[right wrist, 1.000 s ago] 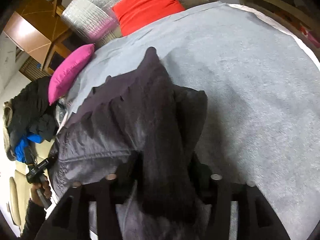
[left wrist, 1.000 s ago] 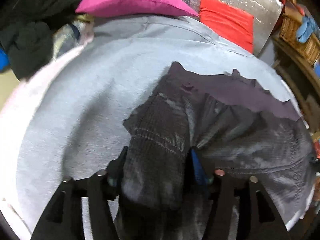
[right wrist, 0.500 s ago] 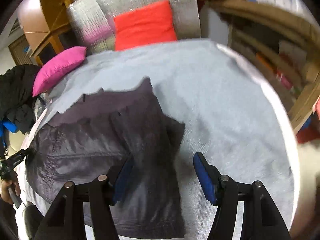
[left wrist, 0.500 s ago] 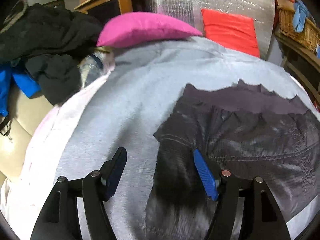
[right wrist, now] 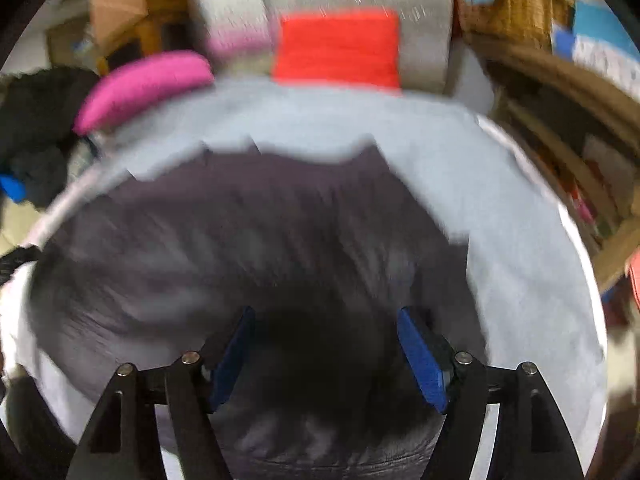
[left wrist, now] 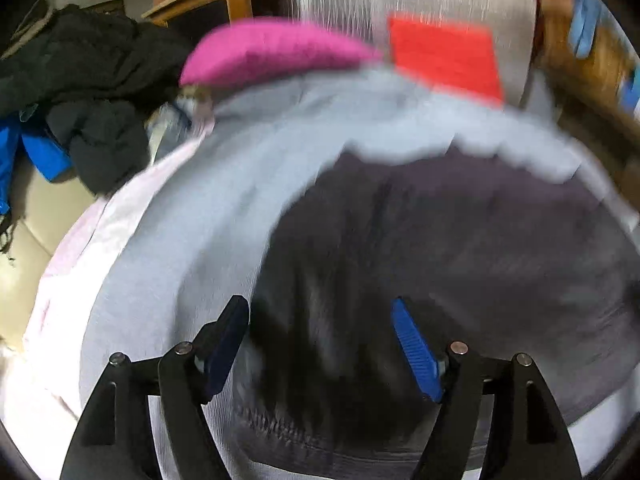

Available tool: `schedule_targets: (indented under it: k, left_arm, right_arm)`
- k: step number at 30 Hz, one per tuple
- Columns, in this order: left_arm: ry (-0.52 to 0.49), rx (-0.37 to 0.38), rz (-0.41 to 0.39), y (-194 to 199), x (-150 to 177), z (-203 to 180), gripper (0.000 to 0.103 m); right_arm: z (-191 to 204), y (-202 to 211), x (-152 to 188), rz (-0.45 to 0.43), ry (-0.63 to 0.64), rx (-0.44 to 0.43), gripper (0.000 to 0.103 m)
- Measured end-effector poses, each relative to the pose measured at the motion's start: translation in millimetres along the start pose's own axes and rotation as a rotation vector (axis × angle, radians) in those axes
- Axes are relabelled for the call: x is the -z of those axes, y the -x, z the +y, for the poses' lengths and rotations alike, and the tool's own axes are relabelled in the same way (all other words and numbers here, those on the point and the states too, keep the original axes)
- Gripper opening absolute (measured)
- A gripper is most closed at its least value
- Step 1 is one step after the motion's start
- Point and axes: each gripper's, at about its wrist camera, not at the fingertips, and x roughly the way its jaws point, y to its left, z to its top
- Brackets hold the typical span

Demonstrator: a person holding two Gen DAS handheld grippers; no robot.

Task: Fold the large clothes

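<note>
While the dark jacket (left wrist: 460,248) lies spread on the grey bedcover (left wrist: 192,264), it sits directly ahead of and beneath both tools, its long axis running crosswise to their fingers. Jaws of the left gripper (left wrist: 320,344) are opening with nothing pinched, fabric merely below them; the right gripper (right wrist: 324,354) likewise is opening and holds nothing. Neither looks clearly nearer, each standing over its own end of the near hem. Only the left view shows the jacket's left edge meeting bare cover; only the right shows its right edge and shelves (right wrist: 560,152) beyond. Both are blurred
</note>
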Motion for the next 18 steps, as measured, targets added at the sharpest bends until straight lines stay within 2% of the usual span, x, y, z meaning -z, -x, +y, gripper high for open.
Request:
schedule_targets:
  k: [2, 6, 9, 13, 15, 18]
  left_arm:
    - [0.034, 0.021, -0.014, -7, 8, 4, 0.079]
    - [0.098, 0.026, 0.011, 3, 1, 13, 0.081]
    - [0.114, 0.021, -0.031, 21, -3, 10, 0.081]
    - [0.098, 0.050, -0.087, 41, -4, -12, 0.081]
    - [0.079, 0.054, -0.103, 45, 1, -27, 0.081]
    - [0.013, 0.018, -0.071, 31, 15, -49, 0.083]
  right_arm:
    - [-4, 2, 5, -0.031, -0.016, 0.000, 0.079]
    - [-2, 13, -1, -0.014, -0.016, 0.029, 0.079]
    - [2, 33, -3, -0.058, -0.038, 0.005, 0.079]
    - [23, 48, -5, -0.116, -0.032, -0.029, 0.079]
    - [37, 46, -1, -0.140, -0.027, -0.023, 0.083]
    - [52, 23, 20, -0.080, 0.002, 0.000, 0.084]
